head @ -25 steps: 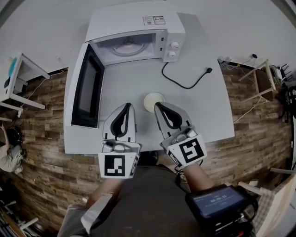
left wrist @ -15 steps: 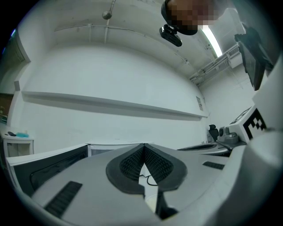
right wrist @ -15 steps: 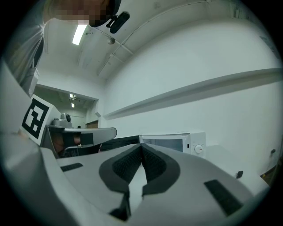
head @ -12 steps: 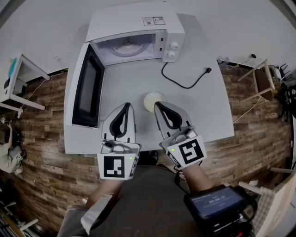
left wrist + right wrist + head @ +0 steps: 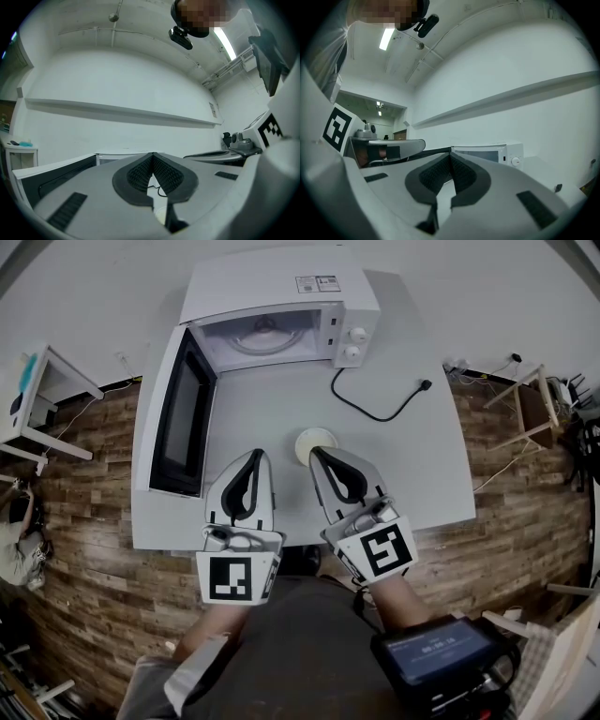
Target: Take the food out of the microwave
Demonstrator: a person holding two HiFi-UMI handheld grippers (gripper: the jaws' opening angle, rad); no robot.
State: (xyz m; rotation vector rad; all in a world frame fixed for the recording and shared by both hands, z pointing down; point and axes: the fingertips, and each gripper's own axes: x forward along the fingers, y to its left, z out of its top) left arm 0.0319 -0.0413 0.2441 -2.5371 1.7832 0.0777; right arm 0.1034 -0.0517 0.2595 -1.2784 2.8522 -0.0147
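A white microwave (image 5: 281, 306) stands at the back of the white table (image 5: 412, 465). Its door (image 5: 176, 413) is swung wide open to the left. Only the glass turntable (image 5: 265, 334) shows inside. A small round white bowl (image 5: 317, 439) sits on the table in front of the microwave. My right gripper (image 5: 316, 454) is shut and empty, its tip at the bowl's near edge. My left gripper (image 5: 255, 456) is shut on nothing, a little left of the bowl. The microwave (image 5: 487, 152) shows ahead in the right gripper view, past the closed tips of my right gripper (image 5: 451, 153).
A black power cord (image 5: 370, 407) lies unplugged on the table, right of the bowl. The open door takes up the table's left side. On the wooden floor are a small white table (image 5: 42, 395) at left and a chair (image 5: 530, 404) at right.
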